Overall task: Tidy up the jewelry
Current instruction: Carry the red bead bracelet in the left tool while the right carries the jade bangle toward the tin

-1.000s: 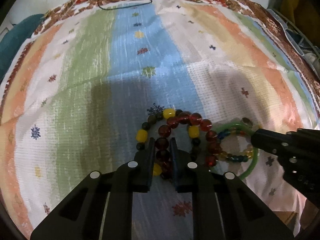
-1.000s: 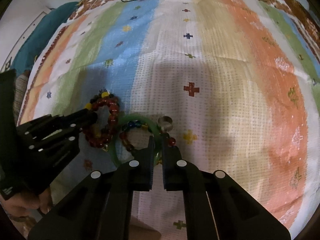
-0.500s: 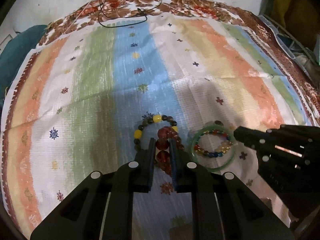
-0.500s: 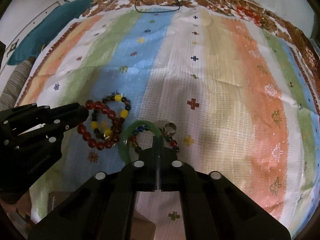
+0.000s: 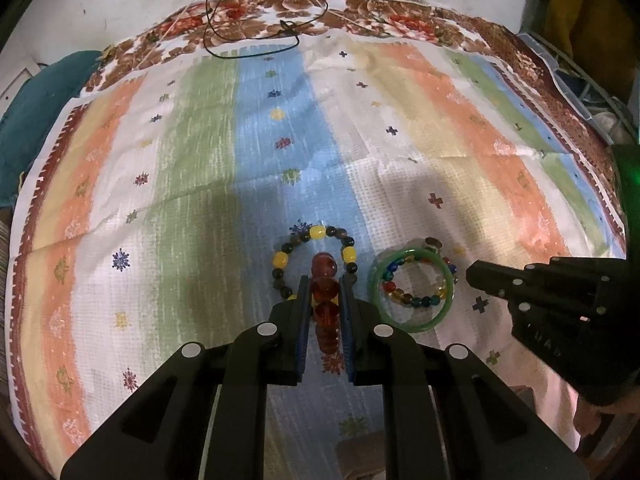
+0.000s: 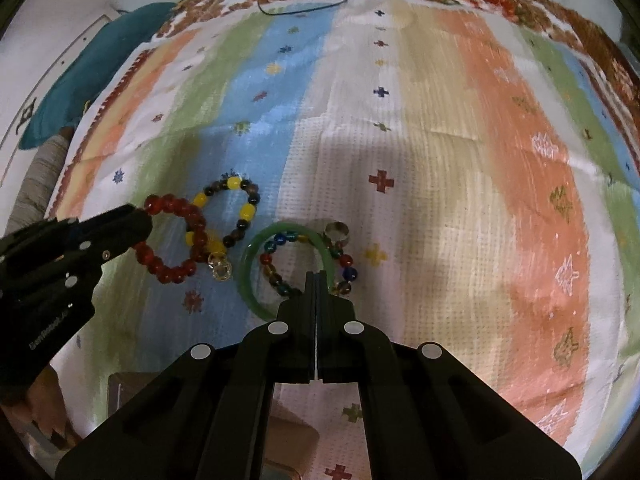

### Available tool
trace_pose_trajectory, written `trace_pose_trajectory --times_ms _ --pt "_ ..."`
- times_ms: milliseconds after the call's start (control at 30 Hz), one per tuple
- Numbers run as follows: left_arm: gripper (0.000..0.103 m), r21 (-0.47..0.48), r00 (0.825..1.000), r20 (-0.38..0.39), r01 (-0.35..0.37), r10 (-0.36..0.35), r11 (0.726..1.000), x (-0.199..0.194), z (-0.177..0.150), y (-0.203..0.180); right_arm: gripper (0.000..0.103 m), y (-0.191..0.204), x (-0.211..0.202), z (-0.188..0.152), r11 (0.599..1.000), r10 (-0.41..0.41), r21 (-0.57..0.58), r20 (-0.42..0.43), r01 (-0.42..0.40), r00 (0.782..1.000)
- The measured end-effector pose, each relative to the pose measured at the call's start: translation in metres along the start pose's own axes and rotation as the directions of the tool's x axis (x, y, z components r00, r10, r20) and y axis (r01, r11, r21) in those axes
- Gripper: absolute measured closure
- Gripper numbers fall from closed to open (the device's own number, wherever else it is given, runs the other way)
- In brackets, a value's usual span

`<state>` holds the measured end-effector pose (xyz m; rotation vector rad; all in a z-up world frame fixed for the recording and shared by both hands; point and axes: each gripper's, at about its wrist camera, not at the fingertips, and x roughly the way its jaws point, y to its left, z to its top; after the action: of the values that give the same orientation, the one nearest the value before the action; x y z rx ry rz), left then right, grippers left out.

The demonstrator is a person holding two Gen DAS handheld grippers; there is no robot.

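**A:** ok so what's the surface looking like here? The striped cloth [image 5: 280, 152] is looking like a woven, waffle-textured thing, with bands of orange, green, blue and cream running away from the camera, tiny cross and flower motifs, and a brown floral border at the far edge. A thin black cord [image 5: 248, 40] is looping over that border.

**B:** yeah, and it's creasing a bit across the middle. Jewelry-wise: the left claw [image 5: 325, 292] is pinching the red bead bracelet [image 5: 325, 290], big glossy translucent amber-red spheres, and they're sitting squeezed between its blue-lined pads. From the right wrist view that bracelet [image 6: 172, 240] is hanging as a loop off the claw tip, seemingly just above the cloth.

**A:** And behind it the yellow-and-dark bead bracelet [image 5: 316, 258] is lying flat, with chunky yellow barrels mixed in with small dark rounds.

**B:** To its right the green bangle [image 5: 414, 284] is lying flat, smooth and jade-like, with a multicolored glass bead bracelet [image 5: 412, 298] curling mostly inside it. A small metal ring [image 6: 336, 232] is resting at the bangle's far rim.

**A:** Right claw [image 6: 316, 280]?

**B:** Fully closed, pads pressing together over the bangle's near edge; can't tell if it's nipping anything.
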<state>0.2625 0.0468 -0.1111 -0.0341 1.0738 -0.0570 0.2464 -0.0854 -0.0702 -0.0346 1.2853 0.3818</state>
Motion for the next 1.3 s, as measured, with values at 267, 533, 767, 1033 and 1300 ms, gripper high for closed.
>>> trace_pose_trajectory --times_ms 267,533,767,1033,1300 --pt "0.09 0.012 1.0 -0.009 -0.005 0.005 1.0 0.004 -0.003 -0.001 0.072 -0.003 0.007 0.002 1.0 0.017 0.023 -0.016 -0.017 1.0" --pt "0.09 0.043 1.0 -0.012 -0.007 0.008 0.999 0.007 -0.005 -0.007 0.072 -0.004 0.016 0.003 0.999 0.026 0.026 -0.041 -0.025 0.999" --pt "0.09 0.047 1.0 -0.015 -0.008 0.009 0.999 0.01 -0.006 -0.007 0.072 -0.004 0.029 0.004 0.999 0.04 0.031 -0.064 -0.038 0.997" --pt "0.09 0.064 1.0 -0.021 -0.005 0.007 0.998 0.014 -0.009 -0.01 0.093 -0.004 0.038 0.004 0.999 0.034 0.033 -0.055 -0.032 0.998" --pt "0.09 0.072 1.0 -0.015 -0.002 0.004 0.997 0.01 -0.008 -0.013 0.095 0.002 0.033 0.004 1.0 0.008 -0.003 -0.032 -0.009 0.999"
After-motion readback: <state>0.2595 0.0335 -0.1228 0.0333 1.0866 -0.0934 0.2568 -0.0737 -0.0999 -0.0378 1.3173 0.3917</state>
